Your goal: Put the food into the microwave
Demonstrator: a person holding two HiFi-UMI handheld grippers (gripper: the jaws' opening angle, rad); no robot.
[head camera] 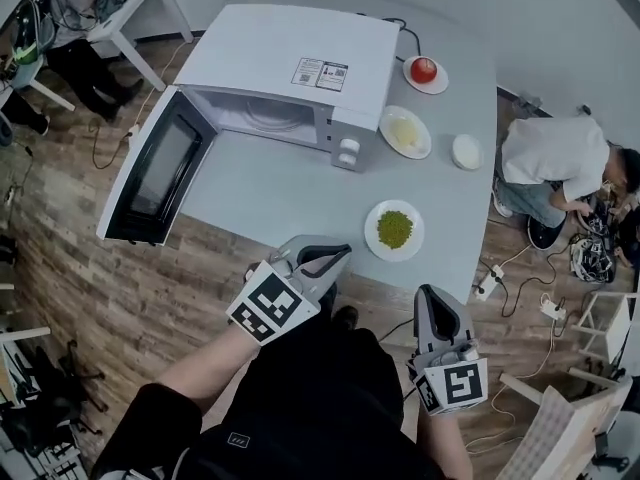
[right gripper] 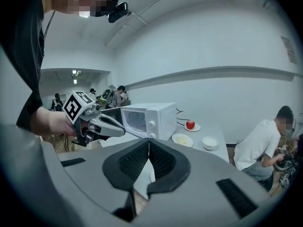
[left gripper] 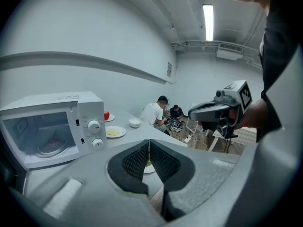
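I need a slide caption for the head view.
Open microwave, green food plate nearby; left tool and right tool shut, empty.

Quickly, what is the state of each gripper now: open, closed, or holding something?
Left gripper: closed, holding nothing.
Right gripper: closed, holding nothing.

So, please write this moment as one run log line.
microwave door: open | green food plate: on table | left gripper: shut, empty | right gripper: shut, empty
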